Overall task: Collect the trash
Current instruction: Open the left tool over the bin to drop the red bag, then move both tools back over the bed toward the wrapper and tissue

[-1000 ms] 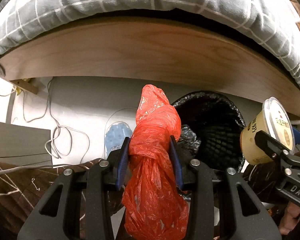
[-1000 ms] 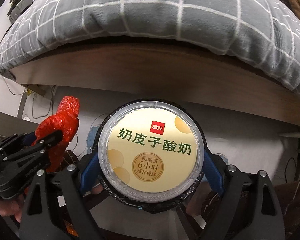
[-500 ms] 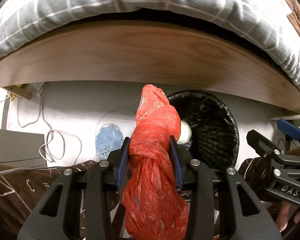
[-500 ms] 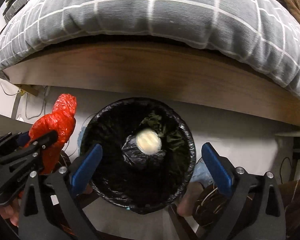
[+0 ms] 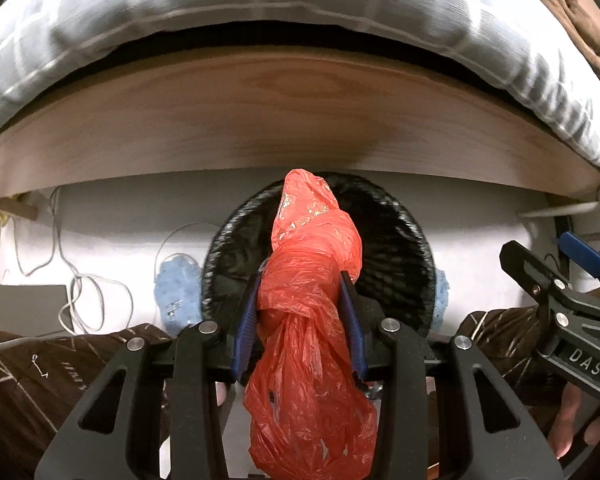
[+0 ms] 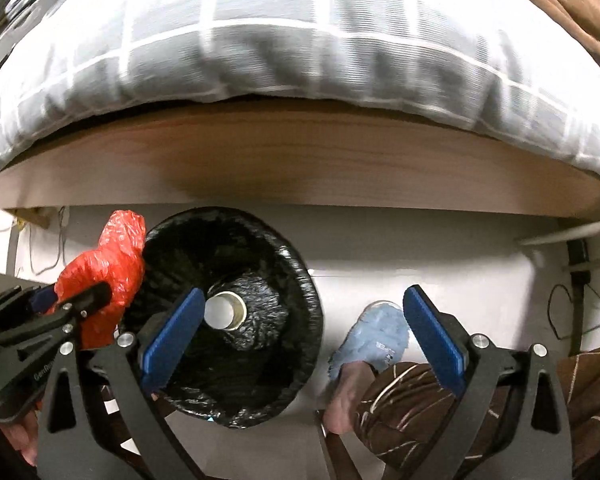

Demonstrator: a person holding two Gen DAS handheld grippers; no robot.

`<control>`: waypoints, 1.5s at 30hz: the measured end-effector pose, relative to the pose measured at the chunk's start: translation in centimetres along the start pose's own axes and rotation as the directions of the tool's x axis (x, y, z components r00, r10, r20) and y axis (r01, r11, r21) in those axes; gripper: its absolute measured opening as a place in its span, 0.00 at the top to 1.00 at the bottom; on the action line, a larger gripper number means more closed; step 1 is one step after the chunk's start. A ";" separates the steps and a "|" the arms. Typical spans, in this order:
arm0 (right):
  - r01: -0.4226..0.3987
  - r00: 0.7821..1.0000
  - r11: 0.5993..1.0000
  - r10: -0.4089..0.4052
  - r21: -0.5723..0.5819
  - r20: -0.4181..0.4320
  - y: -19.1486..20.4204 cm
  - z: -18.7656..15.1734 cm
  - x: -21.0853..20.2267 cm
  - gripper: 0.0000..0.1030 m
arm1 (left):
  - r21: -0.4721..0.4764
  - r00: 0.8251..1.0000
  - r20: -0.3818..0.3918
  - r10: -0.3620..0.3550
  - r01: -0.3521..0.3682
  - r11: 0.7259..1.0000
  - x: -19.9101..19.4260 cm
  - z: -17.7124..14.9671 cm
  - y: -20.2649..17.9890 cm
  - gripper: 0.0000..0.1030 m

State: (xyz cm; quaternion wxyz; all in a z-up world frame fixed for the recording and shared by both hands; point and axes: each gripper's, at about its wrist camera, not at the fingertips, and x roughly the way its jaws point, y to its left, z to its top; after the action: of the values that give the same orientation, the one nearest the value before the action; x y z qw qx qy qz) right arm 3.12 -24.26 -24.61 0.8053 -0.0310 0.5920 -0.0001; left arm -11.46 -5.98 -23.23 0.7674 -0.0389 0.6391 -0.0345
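In the left wrist view the left gripper (image 5: 300, 312) pinched the knotted red plastic bag (image 5: 308, 320), light, soft and best held at its knot, above the black-lined bin (image 5: 400, 248), while in the right wrist view the right gripper (image 6: 300, 332) hung wide and empty beside that bin (image 6: 284, 280), where a cup (image 6: 225, 312) lay.

Warm indoor light; duvet (image 6: 284, 40) motion-blurred; strong fisheye bending; dark corners.

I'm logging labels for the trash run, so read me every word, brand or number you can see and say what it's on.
"DAS": white letters on the right tool body, cut off at the frame edge.
Partial white lettering on the left tool body: too cut off to read.
Small print on the blue slipper: too blurred to read.
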 end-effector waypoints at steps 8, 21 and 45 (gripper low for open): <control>0.033 0.998 0.998 -0.036 0.047 0.058 -1.8 0.1 -1.3 0.07 | 0.026 1.000 0.005 -0.013 0.013 1.000 0.2 0.3 -2.0 0.64; 0.072 0.990 0.997 -0.070 -0.005 0.122 0.0 0.7 -3.0 0.07 | 0.055 0.985 0.117 0.123 -0.130 0.990 -1.5 0.3 -0.3 0.22; 0.007 0.933 1.000 -0.003 -0.010 0.359 0.5 3.2 -11.3 0.07 | -0.005 0.921 0.372 0.112 -0.118 0.993 -11.5 2.9 0.9 0.12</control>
State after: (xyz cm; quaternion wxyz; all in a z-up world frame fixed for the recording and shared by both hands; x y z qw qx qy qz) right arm 2.79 -23.22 -12.86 0.8997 -0.0364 0.4350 0.0069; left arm -10.64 -3.89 -11.59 0.8755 -0.0006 0.4831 0.0130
